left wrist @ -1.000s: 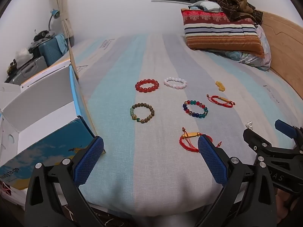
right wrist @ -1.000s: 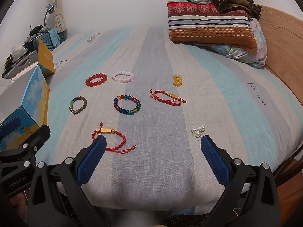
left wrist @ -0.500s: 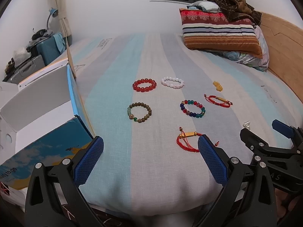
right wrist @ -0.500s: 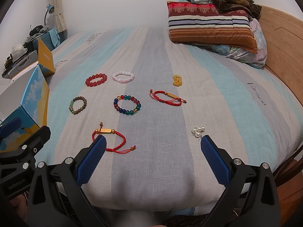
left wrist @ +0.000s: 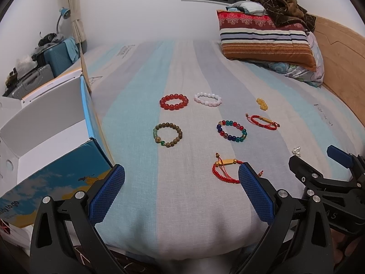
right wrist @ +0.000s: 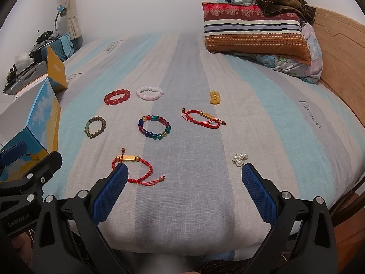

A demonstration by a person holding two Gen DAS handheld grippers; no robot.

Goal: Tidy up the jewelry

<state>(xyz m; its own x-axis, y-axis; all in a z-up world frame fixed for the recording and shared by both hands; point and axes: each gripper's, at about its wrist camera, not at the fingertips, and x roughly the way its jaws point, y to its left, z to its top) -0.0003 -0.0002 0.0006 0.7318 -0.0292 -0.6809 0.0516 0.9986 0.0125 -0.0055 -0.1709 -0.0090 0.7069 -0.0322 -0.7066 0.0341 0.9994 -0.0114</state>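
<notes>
A: Where are the bracelets?
B: All on the striped bed (right wrist: 182, 194). Far off lie the red bead bracelet (right wrist: 117, 96) and, just right of it, the pale pink bead bracelet (right wrist: 149, 93). Nearer are the brown bead bracelet (right wrist: 95, 127) on the left and the many-colored glass bead bracelet (right wrist: 154, 126) in the middle.

A: And the string ones?
B: One red cord bracelet (right wrist: 203, 118) with a gold bar lies to the right. Another red cord bracelet (right wrist: 136, 169) lies nearest, partly behind a blue pad. The yellow bead piece (right wrist: 215, 97) is far right, and the pearl earrings (right wrist: 239, 159) are near right.

A: What are the claws doing?
B: The left claw (left wrist: 180, 194) is spread wide and holds nothing. The right claw (right wrist: 182, 191) is the same.

A: Any words to read?
B: The open box (left wrist: 57, 182) on the left has blue sky art; its letters are cut off. The other claw's body reads "GenRobot.AI". Print on the bed sheet is too blurry to read.
</notes>
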